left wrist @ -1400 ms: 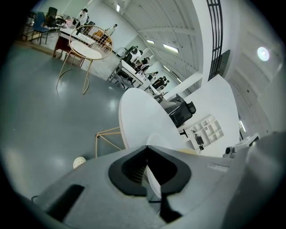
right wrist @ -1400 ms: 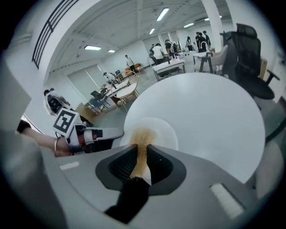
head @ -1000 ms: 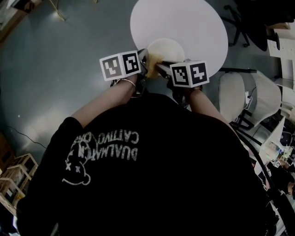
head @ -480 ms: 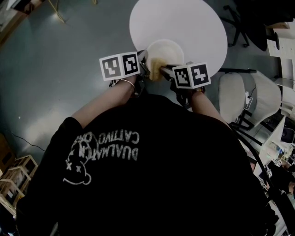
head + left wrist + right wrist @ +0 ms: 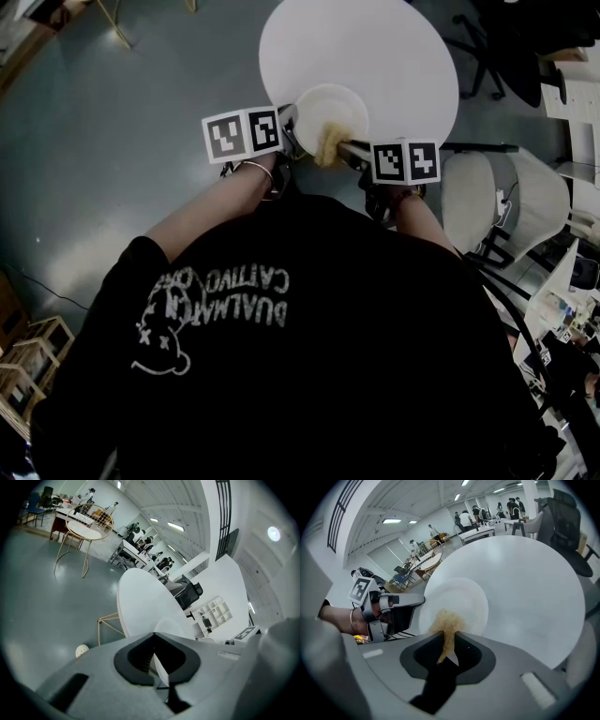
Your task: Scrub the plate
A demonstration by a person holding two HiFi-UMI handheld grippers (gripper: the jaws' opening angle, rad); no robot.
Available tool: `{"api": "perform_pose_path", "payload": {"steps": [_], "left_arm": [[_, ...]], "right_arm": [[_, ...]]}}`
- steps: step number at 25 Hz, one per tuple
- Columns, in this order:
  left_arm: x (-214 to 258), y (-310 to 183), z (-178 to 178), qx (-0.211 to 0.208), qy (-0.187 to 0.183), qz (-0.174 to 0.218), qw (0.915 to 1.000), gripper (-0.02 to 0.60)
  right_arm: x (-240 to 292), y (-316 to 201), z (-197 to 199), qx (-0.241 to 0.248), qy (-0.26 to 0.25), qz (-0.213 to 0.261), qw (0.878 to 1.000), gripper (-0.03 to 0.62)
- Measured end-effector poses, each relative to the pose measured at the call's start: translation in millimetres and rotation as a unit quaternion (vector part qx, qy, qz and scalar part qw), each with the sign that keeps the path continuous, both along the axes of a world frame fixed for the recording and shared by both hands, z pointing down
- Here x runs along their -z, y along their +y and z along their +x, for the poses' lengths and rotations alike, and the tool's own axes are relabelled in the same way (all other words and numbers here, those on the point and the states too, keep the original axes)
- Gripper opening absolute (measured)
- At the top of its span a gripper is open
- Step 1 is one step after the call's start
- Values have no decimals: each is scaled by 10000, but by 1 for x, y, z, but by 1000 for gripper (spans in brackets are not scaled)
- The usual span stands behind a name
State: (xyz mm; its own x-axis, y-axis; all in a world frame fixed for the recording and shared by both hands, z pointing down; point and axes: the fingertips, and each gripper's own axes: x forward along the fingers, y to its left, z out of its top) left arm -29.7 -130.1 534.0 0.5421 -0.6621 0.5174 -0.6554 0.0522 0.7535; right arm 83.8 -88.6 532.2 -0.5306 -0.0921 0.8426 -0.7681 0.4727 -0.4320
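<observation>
A white plate (image 5: 330,105) lies at the near edge of the round white table (image 5: 394,47). My left gripper (image 5: 289,129) is shut on the plate's left rim; in the left gripper view the thin rim (image 5: 159,667) runs between the closed jaws of the gripper (image 5: 154,660). My right gripper (image 5: 342,147) is shut on a yellow fibrous scrubber (image 5: 328,142). The scrubber's tuft (image 5: 447,622) rests on the plate's near rim (image 5: 459,597), sticking out past the right gripper (image 5: 449,645). Seen from the right gripper view, the left gripper (image 5: 396,612) sits at the plate's left side.
Pale chairs (image 5: 487,192) stand right of the table and a dark office chair (image 5: 565,524) behind it. A second round table on gold legs (image 5: 84,530) stands far off on the grey floor, with people at desks beyond. A small round object (image 5: 82,650) lies on the floor.
My right gripper has slid rightwards along the plate's near rim, carrying the scrubber with it. The left gripper and the plate have stayed put.
</observation>
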Motion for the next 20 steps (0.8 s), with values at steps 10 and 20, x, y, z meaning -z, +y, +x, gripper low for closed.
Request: {"api": "perform_pose_path", "payload": {"steps": [10, 20], "left_arm": [[3, -3, 2, -123, -120, -62, 9998, 3], [-7, 0, -5, -147, -225, -227, 9994, 4]], "right_arm": [[2, -4, 29, -358, 12, -139, 9993, 84], [3, -13, 38, -554, 102, -197, 9982, 84]]}}
